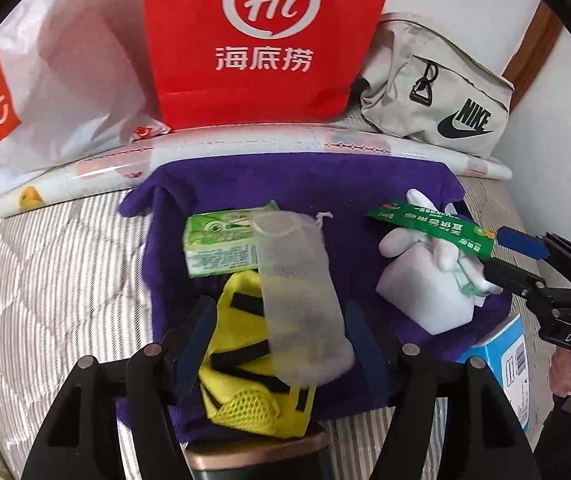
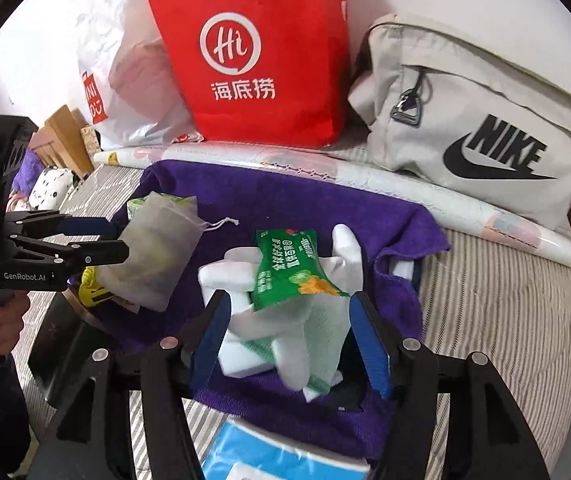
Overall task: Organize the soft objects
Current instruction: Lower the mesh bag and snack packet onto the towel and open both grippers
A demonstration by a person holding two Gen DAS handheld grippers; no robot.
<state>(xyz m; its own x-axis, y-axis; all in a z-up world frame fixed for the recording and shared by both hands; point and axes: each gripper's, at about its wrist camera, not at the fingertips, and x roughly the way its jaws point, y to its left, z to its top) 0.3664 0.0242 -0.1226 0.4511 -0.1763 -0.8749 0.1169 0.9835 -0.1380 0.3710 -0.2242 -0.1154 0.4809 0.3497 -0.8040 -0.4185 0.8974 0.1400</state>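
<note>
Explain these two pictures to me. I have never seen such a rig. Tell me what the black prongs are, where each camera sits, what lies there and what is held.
The black prongs are two-finger grippers, one in each of a person's hands, each with a camera looking along its fingers. In the left camera's picture the left gripper holds a white mesh pouch. In the right one the right gripper holds a green packet with a white glove. Below lies a purple towel on a striped bed, with a green tissue pack and a yellow mesh item.

A purple towel [image 1: 305, 184] covers the grey-and-white striped bed [image 1: 57, 264]; on it lie a yellow mesh pouch [image 1: 245, 376] with black stripes, a translucent white drawstring bag [image 1: 297, 300], a green sachet [image 2: 289, 268]; upper centre, a red bag [image 1: 261, 40] with white lettering
</note>
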